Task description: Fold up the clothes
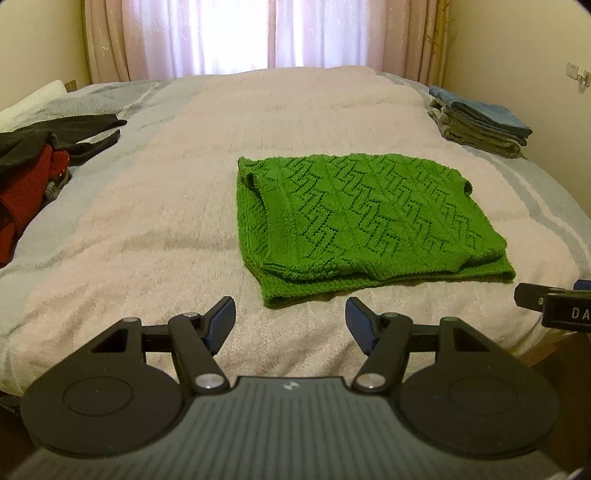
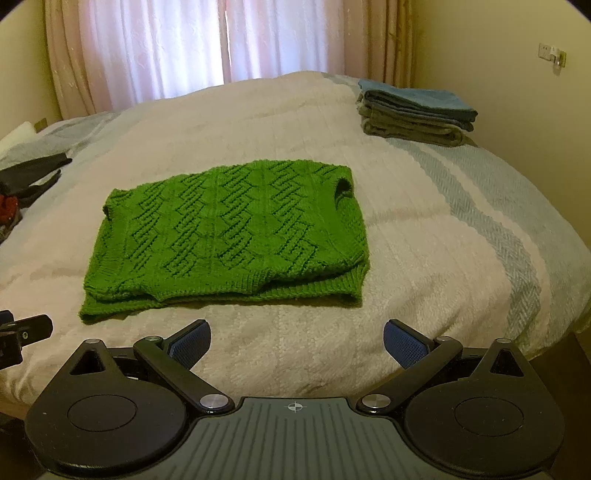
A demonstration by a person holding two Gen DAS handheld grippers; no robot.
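Observation:
A green knitted garment [image 1: 365, 221] [image 2: 229, 236] lies folded flat on the pale pink blanket [image 1: 147, 229] [image 2: 406, 236] of the bed. My left gripper [image 1: 290, 312] is open with nothing between its blue-padded fingers, just short of the garment's near hem at its left corner. My right gripper [image 2: 297, 334] is open too and holds nothing; it hovers in front of the near hem, toward the right corner. Each gripper shows at the edge of the other's view.
A stack of folded blue and grey clothes [image 1: 476, 120] [image 2: 413, 112] sits at the bed's far right. A heap of black and red unfolded clothes [image 1: 33, 162] [image 2: 22, 184] lies at the left edge. Curtains [image 1: 236, 35] hang behind the bed.

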